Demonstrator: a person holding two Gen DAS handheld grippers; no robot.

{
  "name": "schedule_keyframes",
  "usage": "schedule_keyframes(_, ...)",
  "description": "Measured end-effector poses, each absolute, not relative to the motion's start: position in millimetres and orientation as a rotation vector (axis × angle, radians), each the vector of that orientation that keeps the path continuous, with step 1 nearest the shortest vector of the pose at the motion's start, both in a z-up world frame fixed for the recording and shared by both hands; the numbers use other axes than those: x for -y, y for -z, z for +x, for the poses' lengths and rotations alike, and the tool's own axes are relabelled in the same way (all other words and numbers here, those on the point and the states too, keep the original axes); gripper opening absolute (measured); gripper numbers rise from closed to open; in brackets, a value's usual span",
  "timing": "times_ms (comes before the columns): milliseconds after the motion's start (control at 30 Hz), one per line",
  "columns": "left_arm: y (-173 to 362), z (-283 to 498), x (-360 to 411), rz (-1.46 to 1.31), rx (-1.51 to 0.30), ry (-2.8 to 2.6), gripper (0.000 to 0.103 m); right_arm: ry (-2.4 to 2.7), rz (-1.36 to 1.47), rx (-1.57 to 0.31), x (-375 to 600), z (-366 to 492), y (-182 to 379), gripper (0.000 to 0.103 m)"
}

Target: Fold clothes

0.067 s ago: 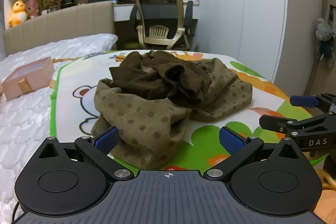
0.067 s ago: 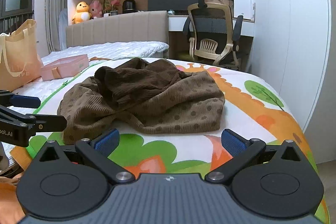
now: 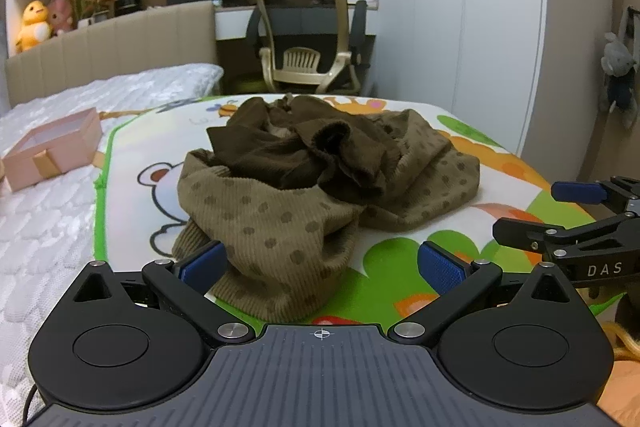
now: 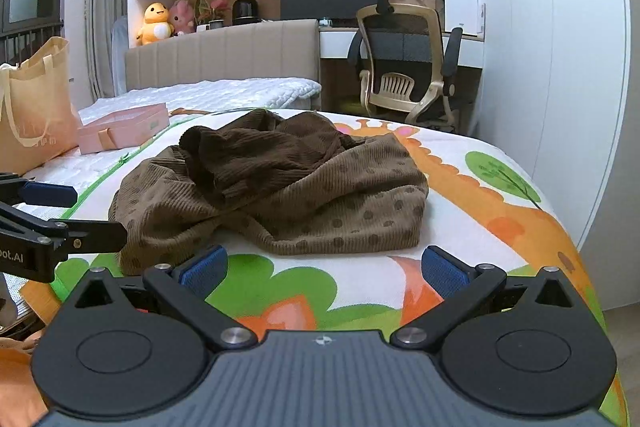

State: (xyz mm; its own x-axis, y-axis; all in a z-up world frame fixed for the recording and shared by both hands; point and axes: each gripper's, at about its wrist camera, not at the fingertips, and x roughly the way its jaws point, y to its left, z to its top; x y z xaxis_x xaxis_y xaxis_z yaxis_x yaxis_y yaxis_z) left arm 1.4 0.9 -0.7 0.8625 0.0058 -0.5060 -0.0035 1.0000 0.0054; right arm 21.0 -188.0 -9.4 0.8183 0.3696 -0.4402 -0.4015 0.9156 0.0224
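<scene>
On the bed's mat (image 3: 392,267) the garment (image 3: 320,183) lies crumpled, and you hold both hand-held grippers, left (image 3: 320,263) and right (image 4: 324,267), wide and empty at its near edge, likely to grab it.

Very little differs between the two moments. In the left wrist view, the right claw (image 3: 528,211) sits a touch higher and further left against the cartoon-print mat (image 3: 400,267) than a moment ago, its black fingertip edging slightly toward the brown dotted garment (image 3: 272,227). The room behind drifts by a hair as well, with the yellow plush duck (image 3: 34,27) now marginally lower in the frame. In the right wrist view, the near left edge of the garment (image 4: 340,195) lies a shade higher in the picture, so this camera tips or shifts very slightly. The change is too small to read as any clear motion.
</scene>
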Motion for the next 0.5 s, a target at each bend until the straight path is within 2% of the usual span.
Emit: schedule_keyframes(500,7.9,7.3,1.5,0.000,-0.581,-0.005,0.103,-0.412,-0.065,-0.470,185.4,19.7,18.4,0.103)
